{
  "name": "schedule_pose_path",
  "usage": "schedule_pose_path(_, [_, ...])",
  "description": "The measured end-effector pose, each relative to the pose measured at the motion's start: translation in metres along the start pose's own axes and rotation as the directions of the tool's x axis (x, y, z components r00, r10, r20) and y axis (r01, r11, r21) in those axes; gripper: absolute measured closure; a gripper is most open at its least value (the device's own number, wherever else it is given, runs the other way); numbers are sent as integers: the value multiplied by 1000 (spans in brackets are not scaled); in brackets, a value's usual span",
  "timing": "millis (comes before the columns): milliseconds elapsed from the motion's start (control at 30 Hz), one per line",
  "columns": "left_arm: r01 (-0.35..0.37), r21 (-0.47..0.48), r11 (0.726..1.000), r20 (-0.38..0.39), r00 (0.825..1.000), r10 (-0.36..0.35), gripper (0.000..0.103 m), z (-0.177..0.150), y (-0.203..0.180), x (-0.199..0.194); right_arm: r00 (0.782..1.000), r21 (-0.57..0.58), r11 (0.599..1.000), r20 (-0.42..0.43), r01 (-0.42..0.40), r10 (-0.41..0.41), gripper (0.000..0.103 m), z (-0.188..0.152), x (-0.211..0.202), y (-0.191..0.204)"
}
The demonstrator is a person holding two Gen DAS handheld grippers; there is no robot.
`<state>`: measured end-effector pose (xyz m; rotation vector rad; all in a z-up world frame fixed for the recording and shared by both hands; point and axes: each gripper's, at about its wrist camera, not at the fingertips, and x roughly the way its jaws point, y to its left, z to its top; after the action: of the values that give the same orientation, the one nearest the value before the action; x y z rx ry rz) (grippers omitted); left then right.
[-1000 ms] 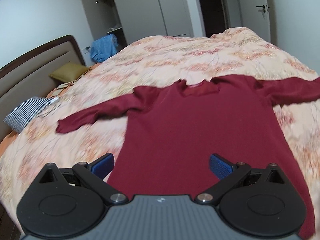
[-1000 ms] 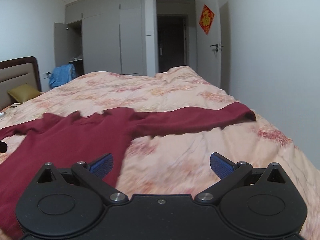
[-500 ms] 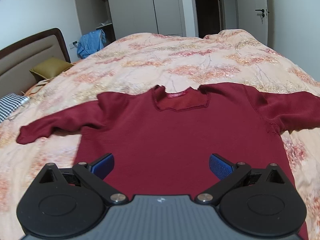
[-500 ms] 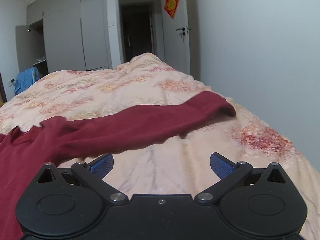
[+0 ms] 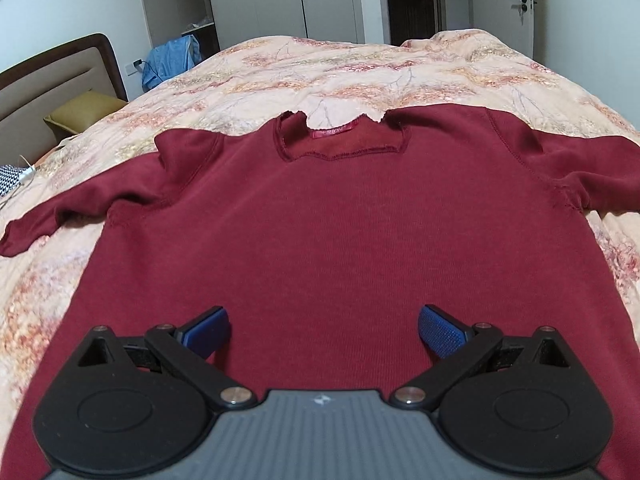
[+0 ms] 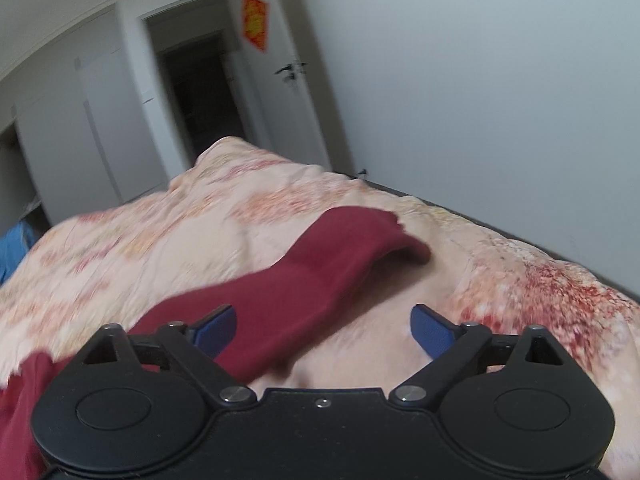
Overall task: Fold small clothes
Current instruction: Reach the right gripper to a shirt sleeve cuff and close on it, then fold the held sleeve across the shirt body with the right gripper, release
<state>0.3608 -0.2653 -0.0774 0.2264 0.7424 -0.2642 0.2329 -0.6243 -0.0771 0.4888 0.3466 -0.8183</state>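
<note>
Tools first: the left tool (image 5: pixel 323 330), black with blue ribbed pads, hangs wide open and empty over the lower body of a dark red long-sleeved knit sweater (image 5: pixel 320 216). The right tool (image 6: pixel 323 330) of the same build has its jaws spread wide, just closing a little, with nothing pinched; its left pad sits above the sweater's right sleeve (image 6: pixel 320 268), its right pad above bare bedding. The sweater lies flat, front up, on a bed with a peach floral quilt (image 5: pixel 360 64), both sleeves stretched outward, neckline pointing away. Beyond it are an olive pillow (image 5: pixel 84 112), a blue garment (image 5: pixel 170 60), pale wardrobe doors (image 5: pixel 256 0) and a white door (image 6: pixel 296 92) with a red ornament (image 6: pixel 255 22).
</note>
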Motion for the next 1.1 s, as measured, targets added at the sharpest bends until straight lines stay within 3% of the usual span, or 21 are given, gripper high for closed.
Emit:
schedule_pose_path(200, [16, -6, 1000, -6, 1000, -16, 0, 2, 4, 0, 998, 174, 983, -20, 58, -56, 31, 22, 34, -21])
schedule_pose_path(300, [5, -7, 1000, -22, 1000, -5, 0, 6, 8, -2, 997, 207, 975, -36, 77, -71, 45, 31, 45, -23])
schedule_pose_path(400, [-42, 20, 999, -28, 999, 43, 0, 11, 12, -5, 995, 176, 980, -44, 95, -89, 74, 38, 52, -16])
schedule_pose_path(433, [-55, 24, 998, -28, 998, 56, 0, 13, 14, -6, 995, 159, 982, -44, 100, -94, 90, 41, 53, -13])
schedule_pose_path(600, [-57, -14, 998, -31, 998, 56, 0, 24, 34, -14, 997, 47, 996, 16, 80, -81, 98, 54, 44, 17])
schedule_pose_path(700, [-53, -27, 998, -16, 998, 53, 0, 31, 46, -23, 994, -121, 991, 100, 50, -38, 99, 62, 23, 53])
schedule_pose_path(900, [-70, -73, 995, 34, 997, 73, 0, 49, 75, -44, 962, -455, 888, 204, -73, 183, 99, 61, -31, 149])
schedule_pose_path(1100, [-104, -137, 985, 72, 991, 115, 0, 61, 112, -61, 897, -688, 701, 169, -189, 408, 99, 32, -77, 263])
